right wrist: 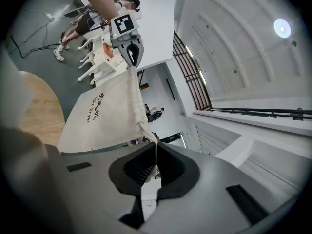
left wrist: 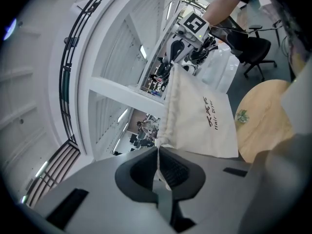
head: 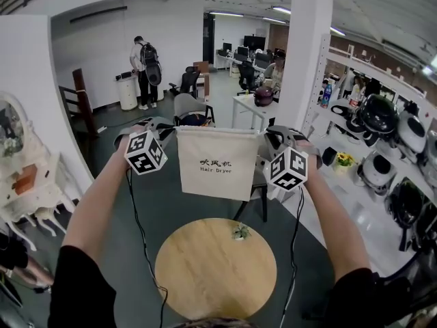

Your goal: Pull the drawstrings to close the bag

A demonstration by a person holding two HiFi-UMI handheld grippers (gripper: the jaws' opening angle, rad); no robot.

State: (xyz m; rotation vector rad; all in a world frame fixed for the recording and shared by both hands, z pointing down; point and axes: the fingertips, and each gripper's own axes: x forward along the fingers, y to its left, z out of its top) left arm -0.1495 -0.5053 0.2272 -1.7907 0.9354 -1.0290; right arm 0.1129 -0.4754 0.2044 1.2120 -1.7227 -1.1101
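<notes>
A cream cloth bag (head: pixel 217 162) printed "Hair Dryer" hangs in the air between my two grippers, above a round wooden table (head: pixel 215 268). My left gripper (head: pixel 168 130) is shut on the drawstring at the bag's top left corner. My right gripper (head: pixel 272 139) is shut on the drawstring at the top right corner. In the left gripper view the cord (left wrist: pixel 157 156) runs from the gathered bag (left wrist: pixel 202 121) into the shut left gripper (left wrist: pixel 157 147). In the right gripper view another cord (right wrist: pixel 155 155) leads from the bag (right wrist: pixel 105 121) into the shut right gripper (right wrist: pixel 155 147). The bag's mouth looks gathered along the top.
A small green item (head: pixel 240 232) lies on the table. A dark chair (head: pixel 259 186) stands behind the bag. A white pillar (head: pixel 307 53) and shelves of appliances (head: pixel 389 135) are at the right, white furniture (head: pixel 27 176) at the left, a person (head: pixel 145 70) far back.
</notes>
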